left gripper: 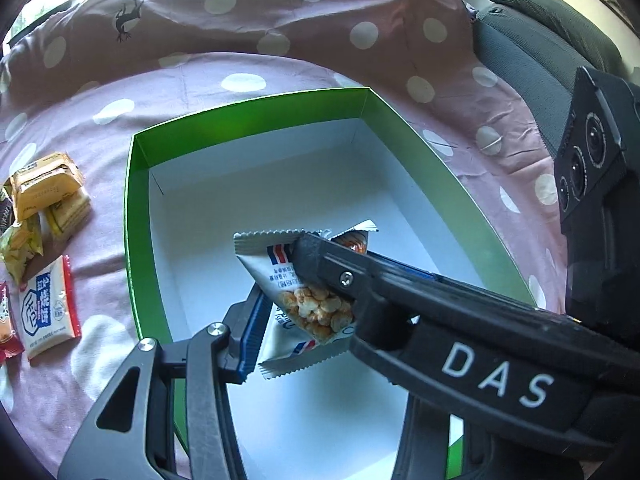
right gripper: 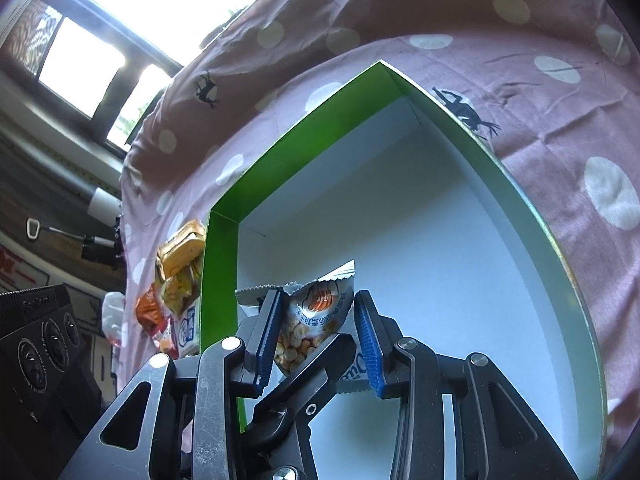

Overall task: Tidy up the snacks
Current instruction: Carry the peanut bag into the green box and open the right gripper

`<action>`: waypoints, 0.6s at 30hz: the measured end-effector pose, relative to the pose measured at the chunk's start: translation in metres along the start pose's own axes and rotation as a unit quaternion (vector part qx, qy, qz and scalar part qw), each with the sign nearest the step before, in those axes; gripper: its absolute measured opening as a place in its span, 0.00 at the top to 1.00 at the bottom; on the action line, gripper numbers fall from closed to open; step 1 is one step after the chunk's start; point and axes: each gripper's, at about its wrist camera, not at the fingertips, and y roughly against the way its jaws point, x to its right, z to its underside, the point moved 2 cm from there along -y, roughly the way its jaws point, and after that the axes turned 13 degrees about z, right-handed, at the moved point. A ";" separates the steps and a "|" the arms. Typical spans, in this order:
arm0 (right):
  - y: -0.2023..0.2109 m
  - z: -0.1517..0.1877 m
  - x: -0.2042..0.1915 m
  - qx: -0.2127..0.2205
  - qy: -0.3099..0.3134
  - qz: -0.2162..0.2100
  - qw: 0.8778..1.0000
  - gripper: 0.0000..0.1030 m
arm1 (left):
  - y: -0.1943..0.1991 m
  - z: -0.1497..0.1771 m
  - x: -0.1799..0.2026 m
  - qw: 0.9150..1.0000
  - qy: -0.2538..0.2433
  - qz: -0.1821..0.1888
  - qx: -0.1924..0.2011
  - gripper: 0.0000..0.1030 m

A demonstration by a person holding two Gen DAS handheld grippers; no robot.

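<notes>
Slip is my worry. My right tool (right gripper: 320,304) is closed on the snack packet (left gripper: 278,276) between its blue pads. My left tool (left gripper: 304,308) crowds the same packet, and I cannot tell its grip, so the two may tug or drop it. The packet hangs over the green box (left gripper: 248,120). Its long axis points away, one crimped end toward the far wall.

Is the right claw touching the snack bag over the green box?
Touching. The right wrist view shows the snack bag wedged between the right claw, with both blue pads against its sides.
</notes>
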 end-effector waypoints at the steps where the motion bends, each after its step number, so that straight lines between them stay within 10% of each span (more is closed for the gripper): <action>1: -0.002 0.001 -0.001 -0.004 0.001 0.003 1.000 0.61 | 0.001 0.001 -0.001 1.000 -0.005 -0.011 0.001 0.55; 18: -0.020 -0.002 -0.023 -0.008 0.033 0.015 0.999 0.61 | 0.013 -0.001 -0.023 0.998 0.016 -0.055 0.008 0.55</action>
